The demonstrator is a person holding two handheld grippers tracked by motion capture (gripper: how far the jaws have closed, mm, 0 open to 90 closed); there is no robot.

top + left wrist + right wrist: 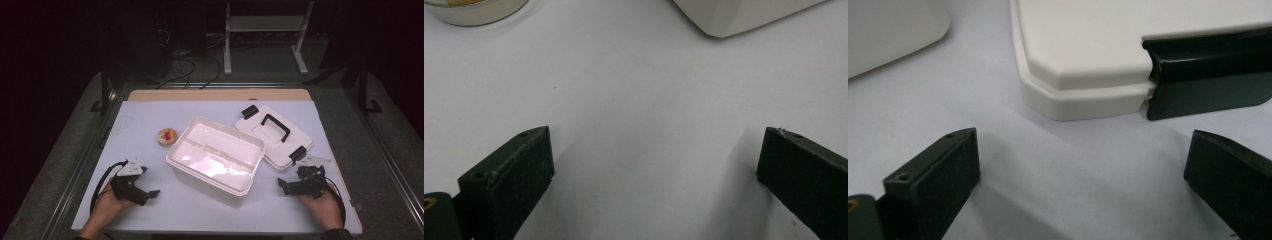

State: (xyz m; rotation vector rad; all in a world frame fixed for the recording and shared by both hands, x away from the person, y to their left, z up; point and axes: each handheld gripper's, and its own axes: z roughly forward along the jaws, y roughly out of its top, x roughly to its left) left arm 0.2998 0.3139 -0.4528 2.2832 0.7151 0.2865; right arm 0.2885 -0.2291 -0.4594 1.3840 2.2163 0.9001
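On the white-topped counter (150,220) an open white rectangular plastic storage box (215,156) stands near the middle, its long sides running from about 10 o'clock to 4 o'clock in the high view. Its matching white plastic lid (272,135), with a black carrying handle and black latches at two ends, lies flat at the box's 2 o'clock, just beside the box's far right corner. A small round tin with a yellow and red top (167,136) sits at the box's 9 o'clock, close to the box wall but apart from it. The left gripper (152,193) rests low at about 7 o'clock from the box, held in the person's left hand (111,202), with its black jaws pointing toward the box; in the left gripper view the jaws stand wide apart over bare counter with nothing between them, and a corner of the box and the edge of the tin show at the top. The right gripper (281,186) lies at about 4 o'clock from the box, in the person's right hand (320,202), just below the lid's near latch. In the right gripper view its jaws are likewise spread wide and hold nothing, with the lid's rounded corner and a black latch (1208,70) straight ahead, not touching the jaws.
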